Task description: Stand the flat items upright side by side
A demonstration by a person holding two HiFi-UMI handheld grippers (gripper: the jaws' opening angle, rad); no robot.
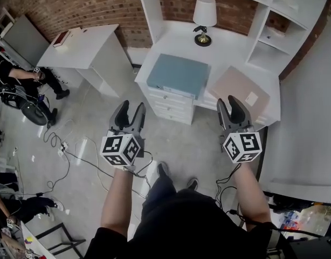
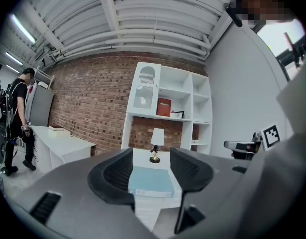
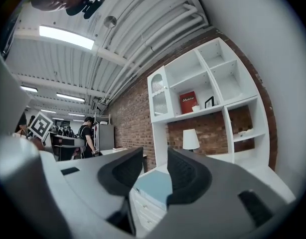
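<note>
Folders are the flat items here: a blue folder [image 1: 179,75] and a tan folder [image 1: 238,88] lie flat on the white bench [image 1: 171,42], side by side and slightly apart, both toward its front edge. Neither stands upright, so the task looks not yet begun. A lamp [image 1: 204,12] stands behind them, and a shelf unit [image 1: 273,31] rises at the back and right, a likely support for leaning them. The left tool [image 1: 131,107] and right tool [image 1: 228,102] hang over the floor, short of the bench. Each roughly faces one folder, probably so each can take its own. The left tool's jaws stand moderately wide and the right's narrower, with nothing gripped between either pair.
</note>
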